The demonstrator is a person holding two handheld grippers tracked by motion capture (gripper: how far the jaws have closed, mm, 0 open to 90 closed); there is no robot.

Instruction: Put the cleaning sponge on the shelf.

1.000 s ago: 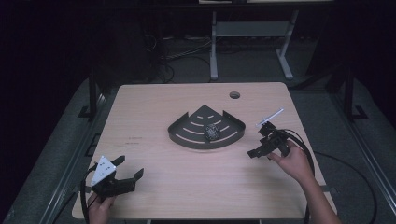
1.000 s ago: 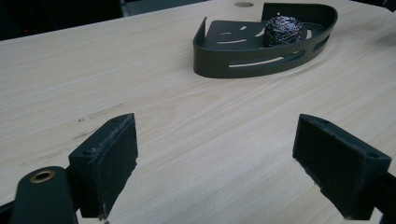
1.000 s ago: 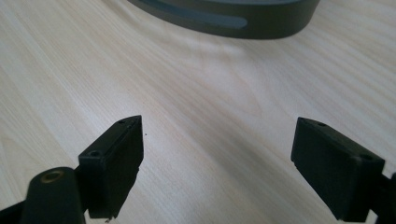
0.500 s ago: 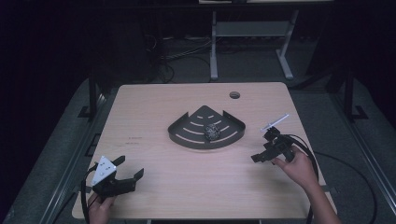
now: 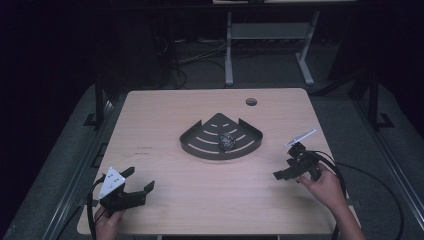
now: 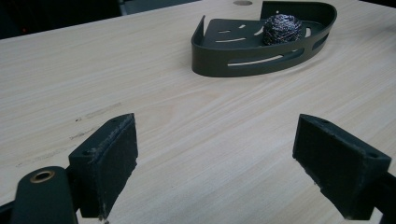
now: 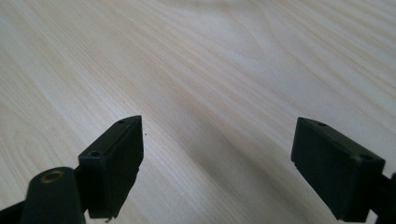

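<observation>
High view: the tray [image 5: 200, 146] sat mid-table, the scourer [image 5: 228, 141] inside it toward the right. The left gripper [image 5: 134, 189] lay near the front-left corner, the right gripper [image 5: 286, 169] by the right edge, both well apart from the tray.

Left gripper view: jaws wide, nothing between them; the scourer [image 6: 281, 29] showed as a ball of coiled wire against the tray wall [image 6: 243, 60]. Likely light, springy, easily squashed (strands may snag a pad). Best pinched across its middle from above, clear of the wall.

Right gripper view: jaws wide, empty, over the bare table [image 7: 210, 65].
</observation>
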